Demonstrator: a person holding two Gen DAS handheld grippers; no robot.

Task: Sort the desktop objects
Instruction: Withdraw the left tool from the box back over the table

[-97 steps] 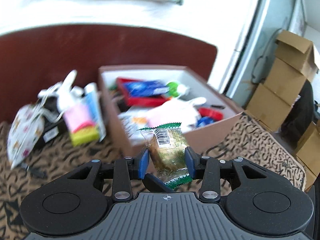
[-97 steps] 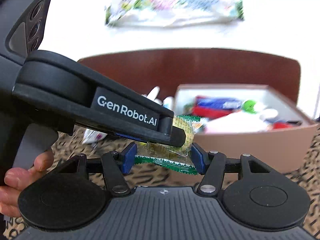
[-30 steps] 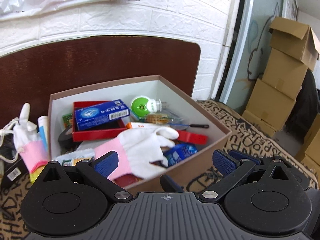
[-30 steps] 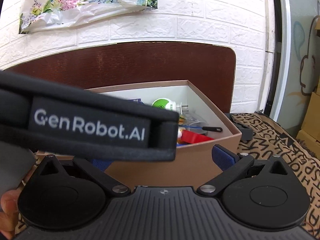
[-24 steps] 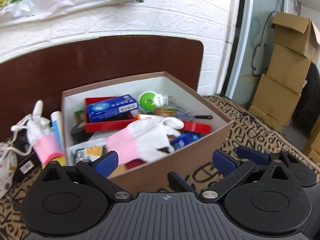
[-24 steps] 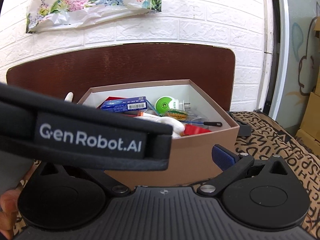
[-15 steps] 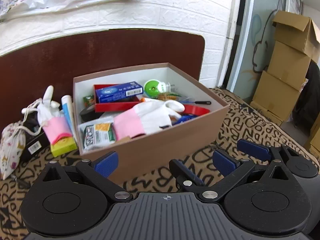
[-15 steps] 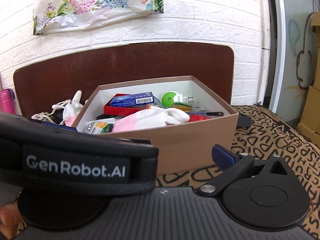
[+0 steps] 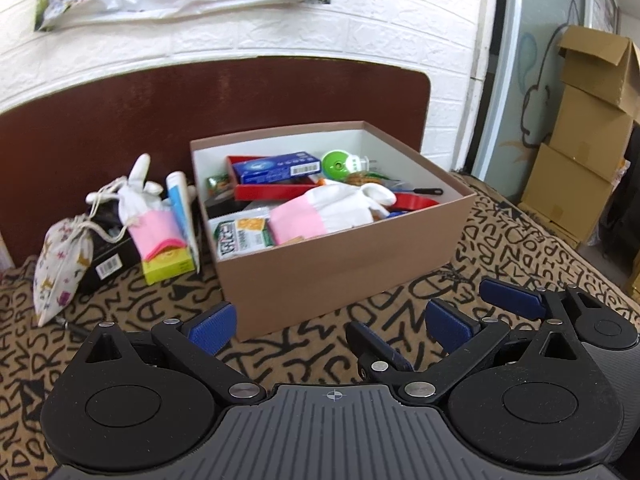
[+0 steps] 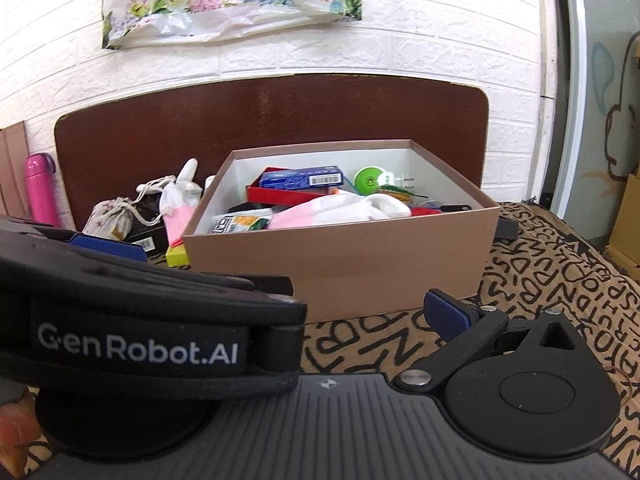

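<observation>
1. Step in hand: both tools sit back from the brown box (image 9: 344, 276), which holds a white-and-pink glove (image 9: 320, 210), a blue carton (image 9: 276, 166), a green round plug device (image 9: 338, 162) and snack packets. Judged from this, you are between picks.
2. Locate the unsorted items. In the left wrist view they lie on the patterned cloth (image 9: 500, 248) at 10 o'clock from the left gripper (image 9: 328, 322), just beside the box's left wall: a second glove (image 9: 146, 200), a white tube (image 9: 182, 200), a yellow-green pack (image 9: 168, 266), a black box (image 9: 108, 258) and a drawstring pouch (image 9: 60, 256).
3. Next move, as a judgement: swing left and descend over one item; they touch, so approach narrowly.
4. Left fingers: spread wide, holding nothing, touching nothing.
5. Right gripper (image 10: 400, 316): its right finger (image 10: 446, 314) stands well out, so the jaws read as spread and empty. The left tool's body at 9 o'clock hides the other finger.
</observation>
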